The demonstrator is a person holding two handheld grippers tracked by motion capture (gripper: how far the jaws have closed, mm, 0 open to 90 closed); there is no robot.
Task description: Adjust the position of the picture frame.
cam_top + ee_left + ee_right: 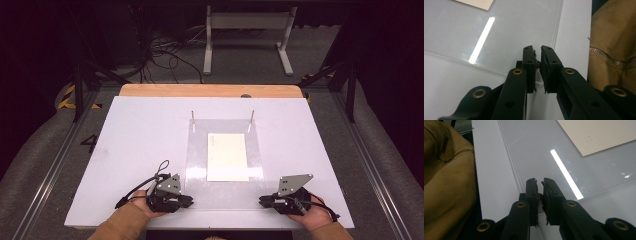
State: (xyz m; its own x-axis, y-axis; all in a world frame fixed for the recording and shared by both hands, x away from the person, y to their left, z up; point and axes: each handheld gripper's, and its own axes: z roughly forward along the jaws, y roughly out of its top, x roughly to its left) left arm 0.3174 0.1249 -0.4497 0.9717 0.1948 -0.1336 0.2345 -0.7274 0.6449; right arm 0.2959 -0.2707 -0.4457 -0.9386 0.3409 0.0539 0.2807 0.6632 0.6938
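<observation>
Clear plastic sheet (224,165) | cream card (227,156) | no legible writing

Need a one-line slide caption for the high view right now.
Left gripper and right gripper, jaws nearly closed, at the near corners of a clear sheet covering a cream paper on the white table.

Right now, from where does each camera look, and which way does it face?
High view: above the person's side, facing forward and down on the table; forearms, hands, left claw and right claw show.
Left gripper view: rides the left claw, facing the clear sheet; jacket beside.
Right gripper view: rides the right claw, likewise.
All share the sheet and paper.
</observation>
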